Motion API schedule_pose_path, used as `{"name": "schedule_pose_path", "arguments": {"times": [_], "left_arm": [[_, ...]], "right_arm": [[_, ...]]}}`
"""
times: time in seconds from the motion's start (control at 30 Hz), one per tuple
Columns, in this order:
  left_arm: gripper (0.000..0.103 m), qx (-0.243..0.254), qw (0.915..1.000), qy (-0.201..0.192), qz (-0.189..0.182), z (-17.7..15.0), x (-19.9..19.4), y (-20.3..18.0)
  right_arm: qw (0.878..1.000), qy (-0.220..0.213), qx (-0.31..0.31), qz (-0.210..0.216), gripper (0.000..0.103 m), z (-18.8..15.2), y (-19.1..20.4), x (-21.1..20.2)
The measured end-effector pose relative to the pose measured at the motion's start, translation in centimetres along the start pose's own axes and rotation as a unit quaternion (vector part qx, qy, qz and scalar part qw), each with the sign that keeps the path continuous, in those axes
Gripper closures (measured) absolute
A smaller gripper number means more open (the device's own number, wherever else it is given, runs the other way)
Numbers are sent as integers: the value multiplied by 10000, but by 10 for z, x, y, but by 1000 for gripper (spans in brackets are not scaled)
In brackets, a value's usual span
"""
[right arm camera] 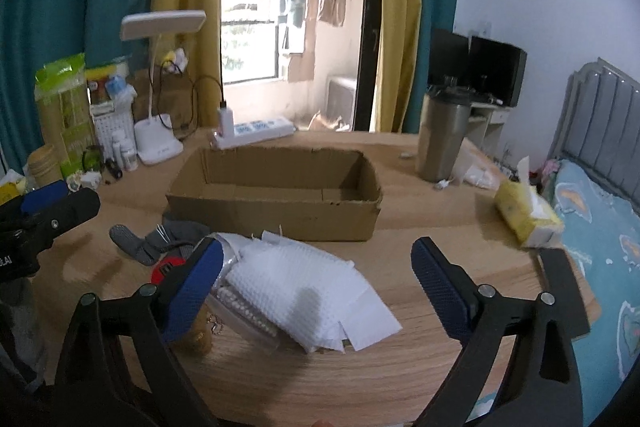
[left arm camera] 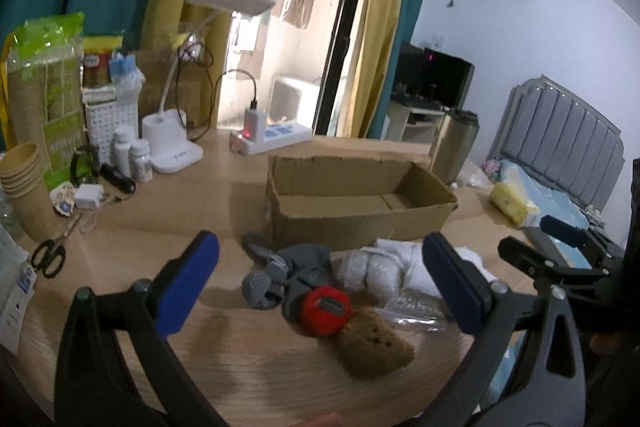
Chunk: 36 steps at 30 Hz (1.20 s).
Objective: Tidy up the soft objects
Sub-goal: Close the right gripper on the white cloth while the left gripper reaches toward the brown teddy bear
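The soft things lie in 1 loose heap on the wooden tabletop (right arm camera: 420,219), in front of the near long wall of 1 open cardboard box (right arm camera: 276,215). I count 1 grey sock (left arm camera: 276,275), crumpled, with 1 red round object (left arm camera: 325,311) resting against it, 1 brown plush piece (left arm camera: 374,349) nearest me, touching the red one, 1 white rolled cloth (left arm camera: 372,273) just beside the sock, and 1 white waffle-textured cloth (right arm camera: 296,291) spread over a clear packet whose contents I cannot make out. The box sits mid-table and looks empty inside.

My left gripper (left arm camera: 320,283) hovers above the sock and red object, its 2 blue-padded jaws spread wide with nothing between them. My right gripper (right arm camera: 316,283) hangs over the waffle cloth, jaws likewise spread apart and holding nothing.

Toward the right edge lies 1 yellow tissue pack (right arm camera: 528,215). Behind the box's right end stands 1 steel tumbler (right arm camera: 442,139). Along the far edge are 1 white power strip (right arm camera: 256,131) and 1 white desk lamp (right arm camera: 158,143). Near the left edge lie 1 pair of black scissors (left arm camera: 48,255) and 1 stack of paper cups (left arm camera: 22,171).
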<state>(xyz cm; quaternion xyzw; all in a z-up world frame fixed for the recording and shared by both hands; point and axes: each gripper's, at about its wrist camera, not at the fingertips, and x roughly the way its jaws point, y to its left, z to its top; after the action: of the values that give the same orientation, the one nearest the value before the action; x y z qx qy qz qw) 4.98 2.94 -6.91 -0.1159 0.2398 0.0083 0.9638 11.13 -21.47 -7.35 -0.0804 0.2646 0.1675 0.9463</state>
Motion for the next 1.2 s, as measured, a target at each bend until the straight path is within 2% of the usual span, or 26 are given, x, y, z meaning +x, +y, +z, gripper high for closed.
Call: {"name": "schedule_pose_path", "arguments": {"times": [0.1,0.23,0.47,0.8,0.87,0.93,1.0,1.03,1.2], "left_arm": [[1,-29,9999,119,24,-1,10,6],[1,-69,9995,319,51,-5,27,15],[1,-43,9978,651,117,-13,50,20],[1,100,9948,1008,131,-27,63,13],[1,116,9945,1031,149,-28,63,11],[1,136,9945,1025,167,-30,62,9],[1,169,9944,1027,181,-30,61,6],[1,188,9943,1033,186,-31,61,4],[1,346,9931,1106,188,-35,58,-7]], "right_arm": [[9999,144,-22,36,8,-2,3,14],[9991,402,-84,129,17,-6,7,31],[9966,791,-79,222,25,-16,8,53],[9935,1064,-124,396,29,-29,7,70],[9928,1119,-166,405,44,-32,7,74],[9922,1152,-223,416,52,-33,7,76],[9927,1098,-238,437,66,-33,6,74],[9932,1050,-238,435,77,-33,5,72],[9959,705,-140,555,81,-28,-4,56]]}}
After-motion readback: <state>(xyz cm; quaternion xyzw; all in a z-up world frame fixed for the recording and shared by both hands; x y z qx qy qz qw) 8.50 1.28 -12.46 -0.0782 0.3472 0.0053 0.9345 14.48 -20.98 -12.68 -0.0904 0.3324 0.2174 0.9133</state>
